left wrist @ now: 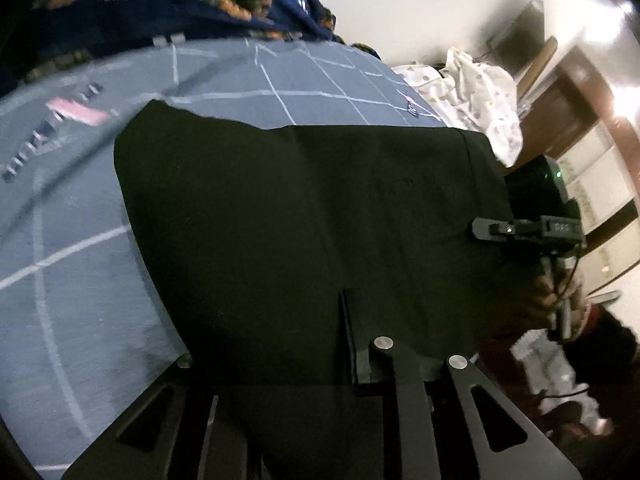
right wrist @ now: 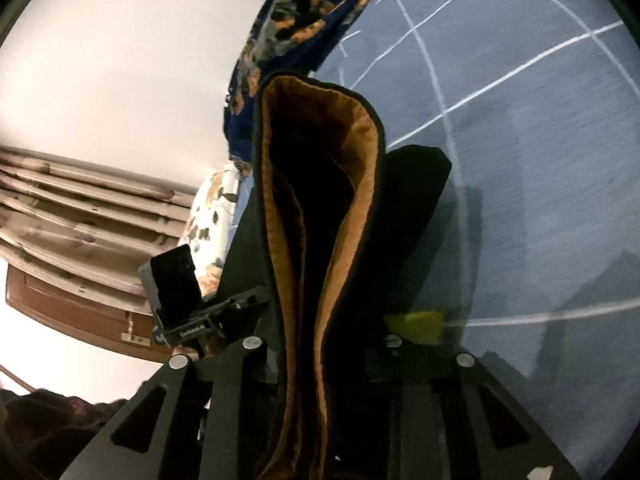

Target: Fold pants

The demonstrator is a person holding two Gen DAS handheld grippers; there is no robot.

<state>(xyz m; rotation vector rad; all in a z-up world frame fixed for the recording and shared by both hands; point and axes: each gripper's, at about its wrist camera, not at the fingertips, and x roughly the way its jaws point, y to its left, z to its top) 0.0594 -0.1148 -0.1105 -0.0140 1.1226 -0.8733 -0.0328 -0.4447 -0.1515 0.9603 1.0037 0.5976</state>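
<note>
The black pants [left wrist: 304, 216] hang as a wide dark panel over the grey checked bedsheet [left wrist: 72, 280]. My left gripper [left wrist: 320, 364] is shut on the pants' near edge; cloth covers most of its fingers. In the right wrist view the pants [right wrist: 320, 208] show their brown lining as a folded open edge, pinched between the jaws of my right gripper [right wrist: 320, 344], which is shut on it. The right gripper also shows in the left wrist view [left wrist: 520, 230] at the pants' right edge. The left gripper shows in the right wrist view [right wrist: 192, 308] at left.
A dark blue floral blanket [left wrist: 168, 4] lies at the far side of the bed. A white spotted cloth [left wrist: 480, 100] lies at the bed's right end. Wooden furniture [right wrist: 80, 220] and a white wall stand beyond. The bedsheet [right wrist: 540, 200] spreads to the right.
</note>
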